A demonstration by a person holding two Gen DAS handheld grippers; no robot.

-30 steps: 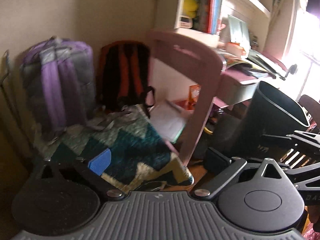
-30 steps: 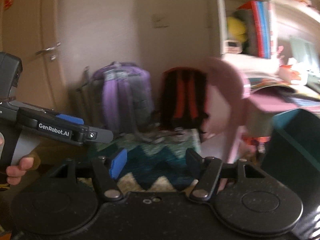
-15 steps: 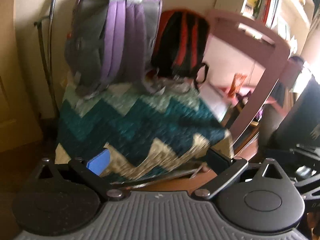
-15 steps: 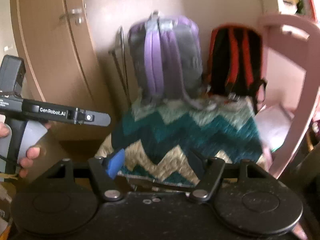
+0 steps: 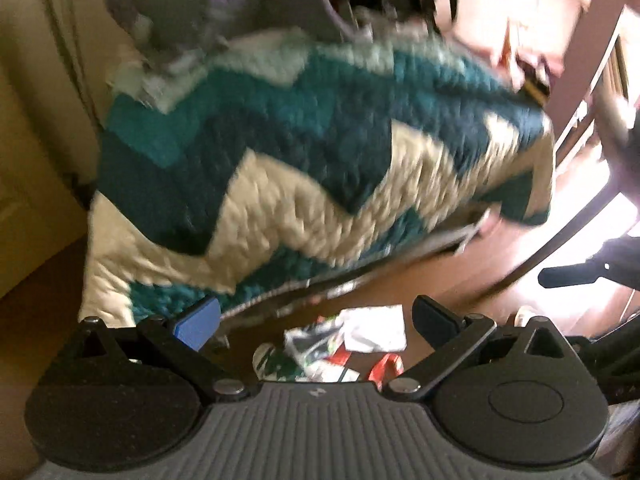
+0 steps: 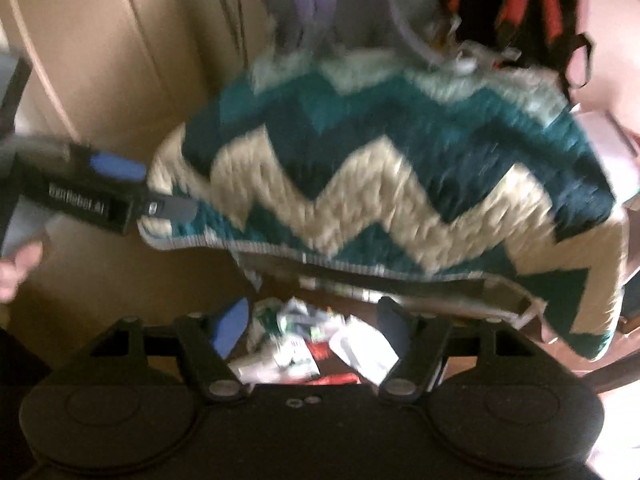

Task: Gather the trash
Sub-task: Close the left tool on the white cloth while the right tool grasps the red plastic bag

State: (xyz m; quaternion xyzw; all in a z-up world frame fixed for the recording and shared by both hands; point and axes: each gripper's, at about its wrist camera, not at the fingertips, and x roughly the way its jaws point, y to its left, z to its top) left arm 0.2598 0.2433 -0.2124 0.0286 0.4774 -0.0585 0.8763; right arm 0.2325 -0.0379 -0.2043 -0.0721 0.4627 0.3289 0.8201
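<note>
A heap of trash lies on the brown floor: white paper, green-and-white wrappers and red scraps. In the left wrist view it sits low between the wide-apart fingers of my left gripper, which is open with nothing in it. The right wrist view shows the same trash between the spread fingers of my right gripper, also open and holding nothing. Both grippers point steeply down at the floor. The left gripper's body shows at the left of the right wrist view, held by a hand.
A teal, navy and cream zigzag quilt drapes over a seat just above the trash, its edge overhanging. A purple-grey backpack and a black-and-red backpack stand behind it. A beige cupboard is on the left.
Both views have dropped from the desk, shelves and backpacks to the quilt's edge and the floor. The trash heap has come into view between the fingers. Both grippers stay open.
</note>
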